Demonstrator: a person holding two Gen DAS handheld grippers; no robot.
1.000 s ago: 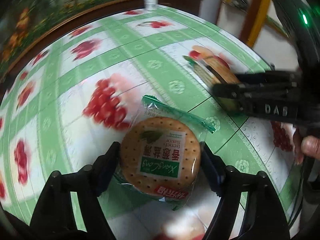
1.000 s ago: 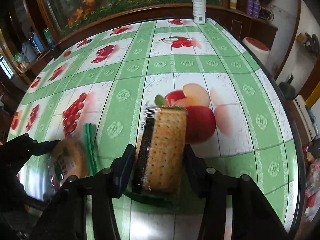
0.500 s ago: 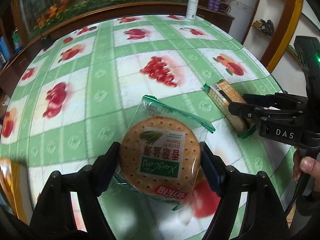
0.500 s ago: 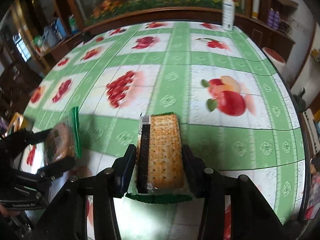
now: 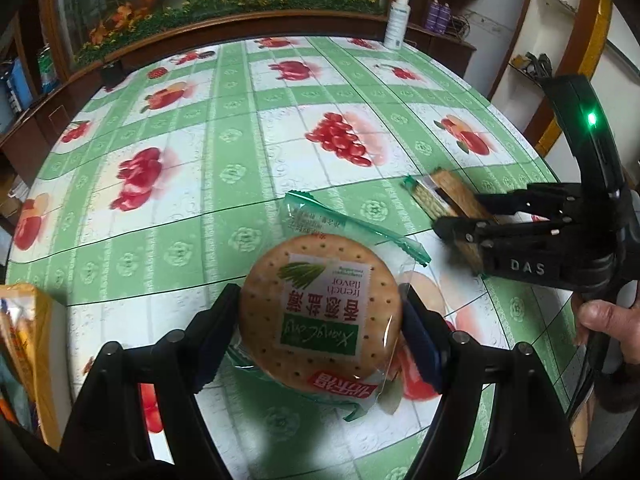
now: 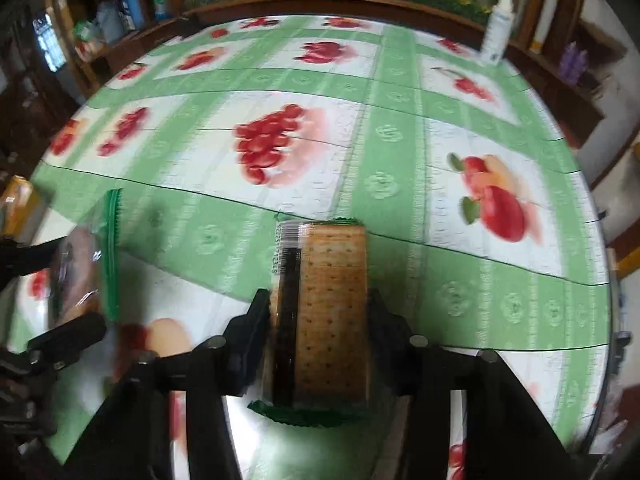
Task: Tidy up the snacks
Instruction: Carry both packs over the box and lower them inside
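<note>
The left claw (image 5: 320,328) is gripping a round biscuit packet (image 5: 320,316) by its two sides, low in the centre of the left wrist view, the clear wrapper with green sealed ends sticking out beyond the fingers. The packet is being held above the table (image 5: 224,148), which is carrying a green-and-white fruit-print cloth. The right claw (image 6: 318,316) is closed on a rectangular cracker packet (image 6: 332,312), held lengthwise between its fingers in the lower centre of the right wrist view. In the left wrist view this same claw (image 5: 464,220) is showing at the right edge, with the person's hand (image 5: 608,320) on its handle. A white spray bottle (image 5: 398,20) is standing at the table's far edge, upper right. An orange-yellow snack bag (image 5: 24,332) is lying at the left edge.
</note>
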